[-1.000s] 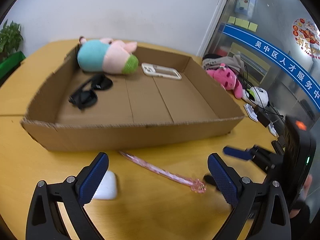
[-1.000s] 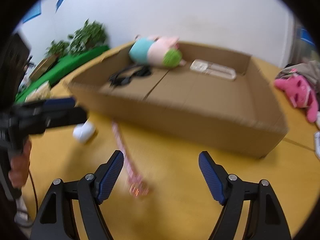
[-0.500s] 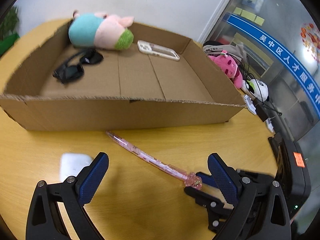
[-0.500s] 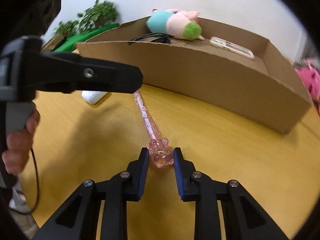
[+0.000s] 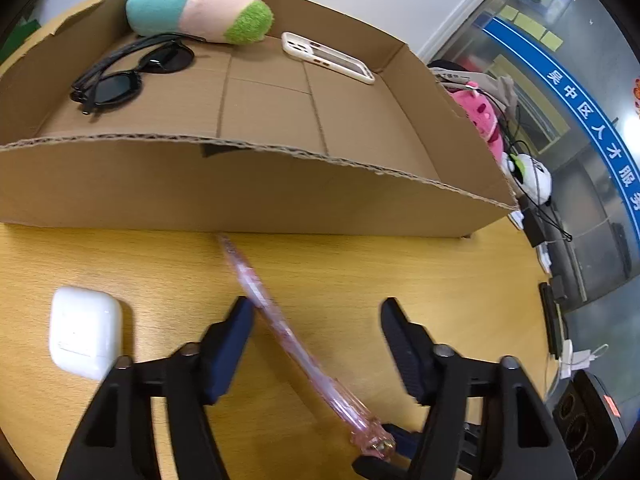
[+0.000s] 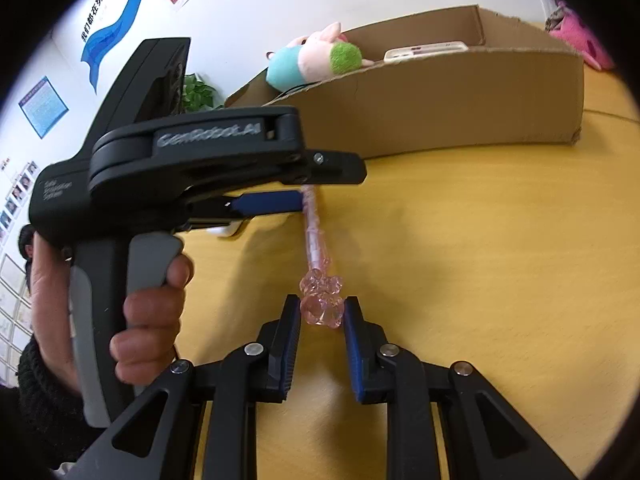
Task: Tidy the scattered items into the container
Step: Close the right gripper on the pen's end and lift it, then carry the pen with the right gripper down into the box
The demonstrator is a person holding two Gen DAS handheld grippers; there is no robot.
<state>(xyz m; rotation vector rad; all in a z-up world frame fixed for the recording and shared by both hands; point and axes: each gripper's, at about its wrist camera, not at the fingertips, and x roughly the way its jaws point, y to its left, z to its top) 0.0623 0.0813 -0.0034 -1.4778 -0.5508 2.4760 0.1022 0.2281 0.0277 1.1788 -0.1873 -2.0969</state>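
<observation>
Right gripper (image 6: 322, 316) clamped on pink pen (image 5: 280, 322) at its charm end; left gripper (image 5: 316, 320) apart, straddling the shaft. On table (image 5: 440, 280) before box (image 5: 240, 196). Could pivot, slip loose.

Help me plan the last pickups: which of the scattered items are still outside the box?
Two: the pink pen, its charm end between the right claw's jaws, and the white earbud case on the table. Sunglasses, phone and plush are boxed.
</observation>
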